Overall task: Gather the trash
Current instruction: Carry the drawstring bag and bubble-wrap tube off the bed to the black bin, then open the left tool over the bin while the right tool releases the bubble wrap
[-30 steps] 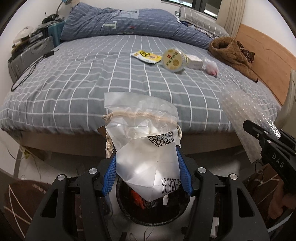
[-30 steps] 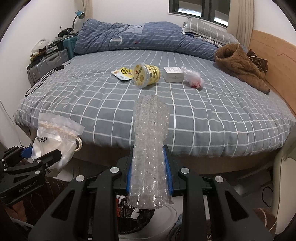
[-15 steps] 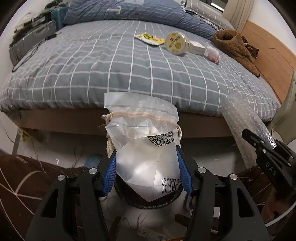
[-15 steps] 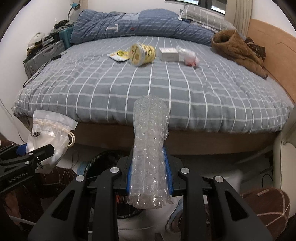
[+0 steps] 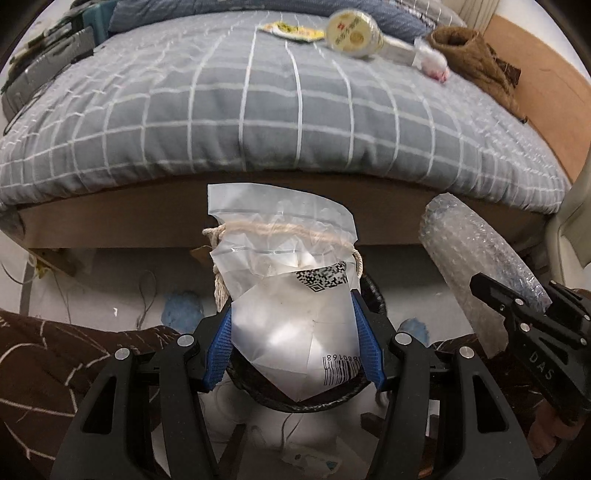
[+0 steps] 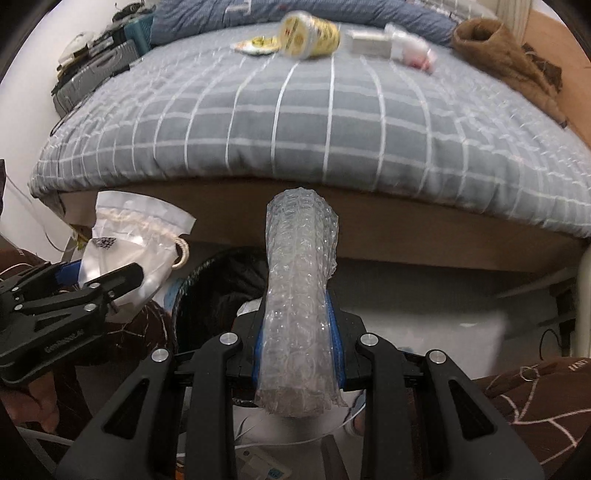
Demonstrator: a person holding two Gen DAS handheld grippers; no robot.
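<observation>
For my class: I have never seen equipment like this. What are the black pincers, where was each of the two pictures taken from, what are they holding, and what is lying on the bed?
No robot here: a person holds a two-fingered gripper in each hand, each carrying a camera that looks along its fingers. One picture comes from the left gripper, clamped on a clear plastic bag tied with string. The other comes from the right gripper, clamped on a bubble wrap roll. Both point down toward a black bin on the floor beside the bed. On the bed lie a yellow tub, a yellow packet, a white box, a small wrapped item and a brown garment.
</observation>
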